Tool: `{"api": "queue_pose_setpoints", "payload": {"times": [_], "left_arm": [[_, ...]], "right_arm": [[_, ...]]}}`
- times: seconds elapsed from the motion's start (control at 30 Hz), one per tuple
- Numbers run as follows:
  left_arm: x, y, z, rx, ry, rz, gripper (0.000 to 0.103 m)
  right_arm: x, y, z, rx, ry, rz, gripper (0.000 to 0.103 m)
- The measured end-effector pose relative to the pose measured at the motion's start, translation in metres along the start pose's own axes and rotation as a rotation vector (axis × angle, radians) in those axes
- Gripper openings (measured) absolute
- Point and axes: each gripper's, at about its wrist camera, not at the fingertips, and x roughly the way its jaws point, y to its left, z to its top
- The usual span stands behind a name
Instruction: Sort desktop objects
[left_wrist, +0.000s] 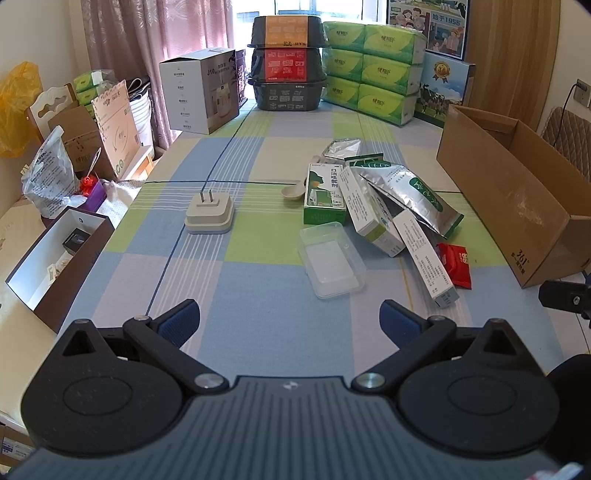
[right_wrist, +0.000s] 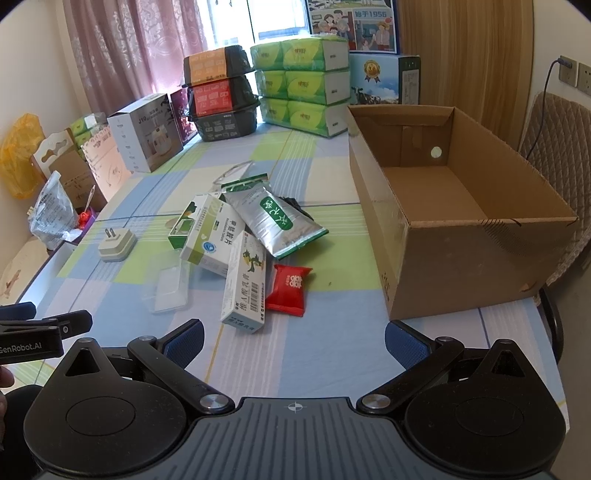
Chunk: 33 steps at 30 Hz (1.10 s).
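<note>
On the checked surface (right_wrist: 325, 354): medicine boxes (right_wrist: 212, 236), foil pouch (right_wrist: 277, 219), red packet (right_wrist: 290, 290), beside an empty cardboard box (right_wrist: 461, 258). Left gripper (left_wrist: 290, 319) fingers apart; right gripper (right_wrist: 293, 341) fingers apart, both empty.

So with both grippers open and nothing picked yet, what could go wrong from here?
1. The medicine boxes and silver pouch overlap in one heap; pulling one will likely drag or topple the others.
2. The clear plastic case lies flat and low, so fingers may slip off it.
3. The cardboard box has tall walls; a low carry with the right gripper could clip its rim.

Clutter pile (right_wrist: 243, 236) left of cardboard box (right_wrist: 461, 236)
</note>
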Motion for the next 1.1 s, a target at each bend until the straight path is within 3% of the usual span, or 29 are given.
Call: {"api": "queue_pose_setpoints", "payload": {"times": [1.1], "left_arm": [[0.0009, -0.0038, 0.0028, 0.018, 0.011, 0.016, 0.102]], "right_arm": [[-0.0017, -0.0037, 0.0004, 0.022, -0.005, 0.017, 0.101]]}}
